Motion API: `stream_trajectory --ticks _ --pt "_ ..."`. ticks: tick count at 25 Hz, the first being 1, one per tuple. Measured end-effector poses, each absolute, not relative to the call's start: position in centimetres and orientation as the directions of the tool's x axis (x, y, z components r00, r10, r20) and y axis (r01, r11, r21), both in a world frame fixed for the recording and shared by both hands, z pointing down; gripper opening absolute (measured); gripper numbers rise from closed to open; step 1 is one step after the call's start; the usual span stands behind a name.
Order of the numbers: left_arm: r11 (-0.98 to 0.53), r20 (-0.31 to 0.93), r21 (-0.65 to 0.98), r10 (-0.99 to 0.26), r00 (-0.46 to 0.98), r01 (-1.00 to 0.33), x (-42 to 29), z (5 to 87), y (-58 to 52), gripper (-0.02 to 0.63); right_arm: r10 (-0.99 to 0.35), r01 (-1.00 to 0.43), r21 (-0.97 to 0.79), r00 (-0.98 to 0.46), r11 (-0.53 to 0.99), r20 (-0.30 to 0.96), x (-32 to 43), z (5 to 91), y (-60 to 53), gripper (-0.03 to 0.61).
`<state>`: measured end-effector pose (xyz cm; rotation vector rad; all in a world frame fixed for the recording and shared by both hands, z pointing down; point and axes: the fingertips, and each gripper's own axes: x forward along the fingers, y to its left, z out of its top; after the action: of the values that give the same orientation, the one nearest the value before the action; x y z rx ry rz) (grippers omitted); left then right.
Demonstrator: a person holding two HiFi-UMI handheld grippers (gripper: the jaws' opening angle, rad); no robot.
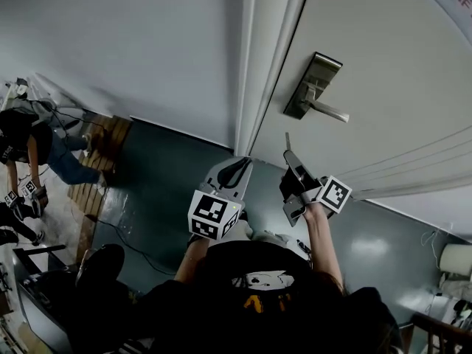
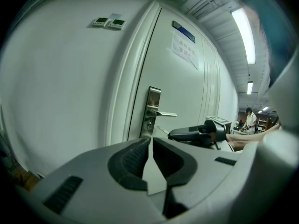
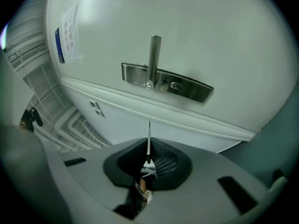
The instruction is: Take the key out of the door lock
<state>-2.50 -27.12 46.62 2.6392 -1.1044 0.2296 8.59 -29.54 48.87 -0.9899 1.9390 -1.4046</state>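
The right gripper (image 3: 148, 149) is clamped on the key (image 3: 149, 133) — its thin blade sticks straight out past the jaw tips, aimed toward the door lock (image 3: 175, 85) but well apart from it. The left gripper (image 2: 150, 143) is closed with nothing between its jaws, facing the door (image 2: 184, 94)

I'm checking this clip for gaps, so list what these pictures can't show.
Key: the right gripper view shows only the thin blade edge-on; its head is buried between the jaws of the right gripper.
Notice on the door: print too small and blurred in the left gripper view.
Lock plate: keyhole too small to make out in the head view.
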Motion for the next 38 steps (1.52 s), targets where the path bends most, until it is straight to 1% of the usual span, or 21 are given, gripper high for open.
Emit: stream_trajectory --ticks 4,8,15,25,29,38 --pt "-0.654 0.254 0.184 -0.689 0.678 -0.734 -2.0 46.6 -26.2 0.034 -0.784 -0.255 -0.946 -0.62 0.2 0.001 8.7 48.4 -27.4 0.021" --pt "-0.622 0.272 0.175 -0.714 0.645 -0.763 -1.6 47.4 -25.9 0.034 -0.756 -0.249 -0.938 -0.654 0.24 -0.02 9.1 47.1 -26.1 0.021" --pt "-0.549 0.26 0.198 -0.769 0.583 -0.812 0.3 46.3 -21.1 0.034 -0.703 -0.241 -0.924 -0.71 0.297 -0.041 11.3 45.2 -20.6 0.021" --pt "-0.525 0.236 0.167 -0.801 0.551 -0.835 5.1 44.0 -12.2 0.034 -0.653 -0.186 -0.922 -0.752 0.341 -0.09 15.1 44.1 -12.0 0.021" --pt "-0.523 0.235 0.154 -0.805 0.545 -0.838 6.1 43.5 -9.5 0.034 -0.648 -0.171 -0.926 -0.755 0.338 -0.097 15.9 44.1 -9.5 0.021" --pt "-0.532 0.283 0.123 -0.79 0.544 -0.838 8.2 44.8 -8.9 0.034 -0.642 -0.125 -0.943 -0.759 0.307 -0.109 16.7 46.4 -8.8 0.021"
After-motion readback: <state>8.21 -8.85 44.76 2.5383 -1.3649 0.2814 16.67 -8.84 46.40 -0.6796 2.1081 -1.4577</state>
